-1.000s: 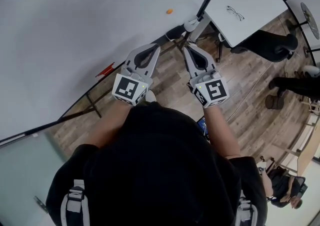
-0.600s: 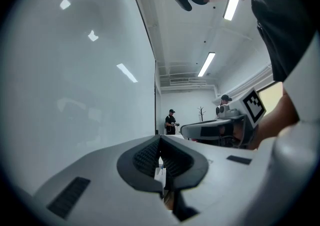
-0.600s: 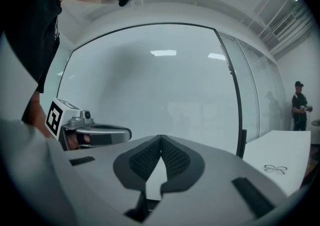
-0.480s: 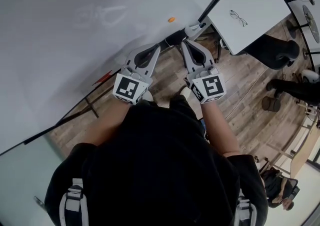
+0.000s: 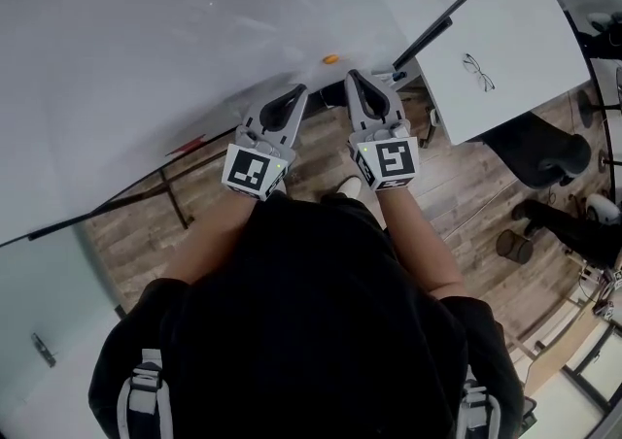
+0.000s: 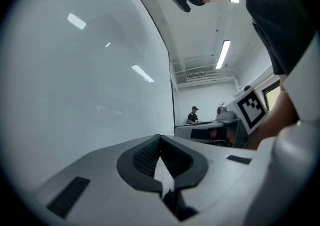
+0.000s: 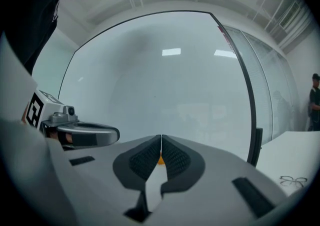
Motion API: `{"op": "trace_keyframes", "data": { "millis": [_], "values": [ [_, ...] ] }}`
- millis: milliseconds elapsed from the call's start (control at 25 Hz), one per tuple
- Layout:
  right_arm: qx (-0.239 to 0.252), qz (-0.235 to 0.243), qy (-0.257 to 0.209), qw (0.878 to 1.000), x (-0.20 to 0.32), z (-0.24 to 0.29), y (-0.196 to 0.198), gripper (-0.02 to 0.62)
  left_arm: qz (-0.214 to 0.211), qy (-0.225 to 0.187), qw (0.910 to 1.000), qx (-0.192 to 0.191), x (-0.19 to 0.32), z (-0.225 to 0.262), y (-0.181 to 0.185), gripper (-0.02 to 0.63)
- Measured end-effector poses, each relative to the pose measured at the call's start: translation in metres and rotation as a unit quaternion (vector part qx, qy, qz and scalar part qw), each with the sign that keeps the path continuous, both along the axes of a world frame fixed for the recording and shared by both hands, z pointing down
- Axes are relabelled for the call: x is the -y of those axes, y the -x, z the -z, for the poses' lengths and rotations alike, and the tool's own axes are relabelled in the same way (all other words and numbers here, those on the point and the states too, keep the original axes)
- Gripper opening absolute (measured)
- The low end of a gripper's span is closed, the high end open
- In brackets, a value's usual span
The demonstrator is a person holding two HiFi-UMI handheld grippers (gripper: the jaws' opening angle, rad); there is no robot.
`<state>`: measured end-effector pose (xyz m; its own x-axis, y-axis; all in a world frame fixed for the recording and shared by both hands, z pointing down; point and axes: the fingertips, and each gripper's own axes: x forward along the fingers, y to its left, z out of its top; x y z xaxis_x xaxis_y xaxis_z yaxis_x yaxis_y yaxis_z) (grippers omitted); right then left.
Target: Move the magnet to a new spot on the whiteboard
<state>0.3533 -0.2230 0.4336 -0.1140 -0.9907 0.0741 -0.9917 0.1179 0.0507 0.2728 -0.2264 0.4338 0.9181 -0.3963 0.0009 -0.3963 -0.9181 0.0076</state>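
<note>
head view: looked steeply down from above the person's shoulders (image 5: 292, 330) | left gripper view: faced along the whiteboard (image 6: 75, 70), close | right gripper view: faced the whiteboard squarely, near | shared: whiteboard, left gripper (image 7: 112, 133)

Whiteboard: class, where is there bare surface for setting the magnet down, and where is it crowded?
The whiteboard is bare almost everywhere, above all the wide stretch left of and above the magnet. It is crowded only near the magnet, where the left gripper and right gripper point.
</note>
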Motion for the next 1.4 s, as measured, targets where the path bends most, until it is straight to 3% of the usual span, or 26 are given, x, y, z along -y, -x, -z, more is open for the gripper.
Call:
{"op": "trace_keyframes", "data": {
  "millis": [280, 440, 840, 1400],
  "values": [
    [0.002, 0.026, 0.015, 1.0, 0.022, -0.023, 0.004, 0.003, 0.033, -0.006, 0.9994, 0.007, 0.012, -0.013, -0.003, 0.002],
    [-0.025, 0.035, 0.015, 0.999, 0.029, -0.03, 0.011, 0.018, 0.048, -0.001, 0.9986, 0.024, 0.015, -0.024, 0.003, 0.002],
    [-0.02, 0.012, 0.025, 0.999, 0.047, -0.048, 0.006, 0.108, 0.053, -0.001, 0.9985, 0.009, 0.023, -0.023, 0.012, 0.002],
    [-0.024, 0.001, 0.029, 0.999, 0.054, -0.061, 0.005, 0.129, 0.055, -0.007, 0.9985, 0.007, 0.026, -0.016, 0.014, 0.002]
  ]
}}
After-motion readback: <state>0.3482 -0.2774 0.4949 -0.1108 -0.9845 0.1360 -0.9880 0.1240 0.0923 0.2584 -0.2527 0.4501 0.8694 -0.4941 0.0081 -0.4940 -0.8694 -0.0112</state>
